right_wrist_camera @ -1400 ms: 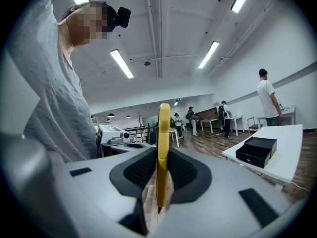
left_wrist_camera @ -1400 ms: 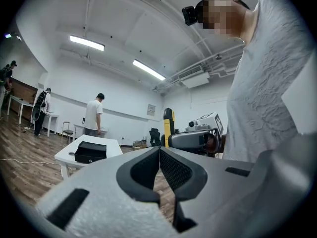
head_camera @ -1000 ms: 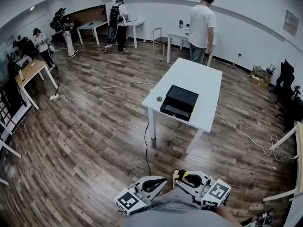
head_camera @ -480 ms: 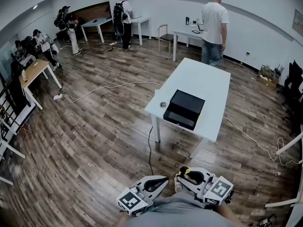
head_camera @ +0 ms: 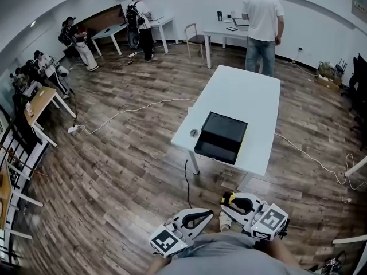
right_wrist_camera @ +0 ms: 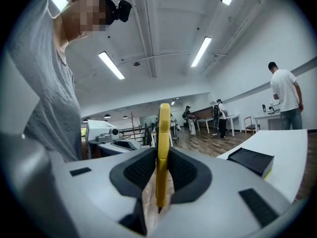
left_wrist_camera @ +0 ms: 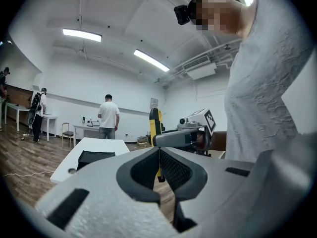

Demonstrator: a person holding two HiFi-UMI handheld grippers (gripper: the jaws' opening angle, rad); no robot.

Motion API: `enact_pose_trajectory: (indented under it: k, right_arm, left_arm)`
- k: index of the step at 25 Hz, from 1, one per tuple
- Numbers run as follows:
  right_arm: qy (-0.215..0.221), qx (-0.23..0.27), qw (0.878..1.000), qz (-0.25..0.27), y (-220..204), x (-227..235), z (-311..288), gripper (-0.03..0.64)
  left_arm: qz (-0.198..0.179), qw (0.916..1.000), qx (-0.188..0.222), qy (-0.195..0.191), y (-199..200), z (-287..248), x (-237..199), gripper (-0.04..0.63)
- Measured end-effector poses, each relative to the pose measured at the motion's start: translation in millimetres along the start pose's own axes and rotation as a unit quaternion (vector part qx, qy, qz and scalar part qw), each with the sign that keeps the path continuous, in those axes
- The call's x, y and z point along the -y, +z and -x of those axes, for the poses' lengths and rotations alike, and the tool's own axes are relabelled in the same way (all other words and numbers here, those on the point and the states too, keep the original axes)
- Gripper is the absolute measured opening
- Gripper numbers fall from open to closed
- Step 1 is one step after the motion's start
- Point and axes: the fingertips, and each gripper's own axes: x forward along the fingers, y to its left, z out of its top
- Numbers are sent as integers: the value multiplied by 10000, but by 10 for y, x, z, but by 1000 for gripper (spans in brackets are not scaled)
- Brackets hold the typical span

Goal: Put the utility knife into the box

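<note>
The yellow utility knife [right_wrist_camera: 164, 128] stands upright between the jaws of my right gripper [right_wrist_camera: 162, 155], which is shut on it. In the head view that right gripper [head_camera: 232, 202] hangs low by my body, over the wooden floor, well short of the table. The black box [head_camera: 221, 136] lies on the near end of the white table [head_camera: 252, 96]; it also shows as the box [right_wrist_camera: 251, 160] in the right gripper view. My left gripper [head_camera: 198, 217] is beside the right one, its jaws shut on nothing [left_wrist_camera: 159, 155].
A small round object [head_camera: 194, 133] sits on the table left of the box. A person in a white shirt [head_camera: 262, 22] stands at the table's far end. A cable [head_camera: 186, 182] trails across the floor under the table. More people and desks [head_camera: 135, 22] line the back left.
The view has shifted: the table and box sit a little lower and nearer in frame. Both grippers stay low by my body, drifted slightly right. The knife stays clamped.
</note>
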Motion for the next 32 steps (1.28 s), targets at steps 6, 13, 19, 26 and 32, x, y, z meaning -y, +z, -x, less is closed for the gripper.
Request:
enact_pose_trajectory:
  k: [6, 13, 19, 26, 32]
  right_arm:
    - [102, -209, 9997, -3, 66, 466, 27, 89]
    - [309, -366, 9988, 83, 159, 951, -20, 89]
    - [462, -440, 9979, 104, 185, 1237, -53, 89]
    - [622, -721, 9954, 61, 88, 1431, -109, 89]
    - [852, -989, 9914, 48, 70, 1563, -315, 89]
  left_arm:
    - [81, 9998, -102, 140, 91, -320, -175, 18]
    - [75, 9993, -106, 339, 202, -681, -429, 18]
    - [31, 9992, -136, 384, 246, -979, -584, 18]
    - [19, 9988, -265, 411, 171, -1120, -640, 18]
    - [105, 9981, -200, 568, 184, -1125, -874, 18]
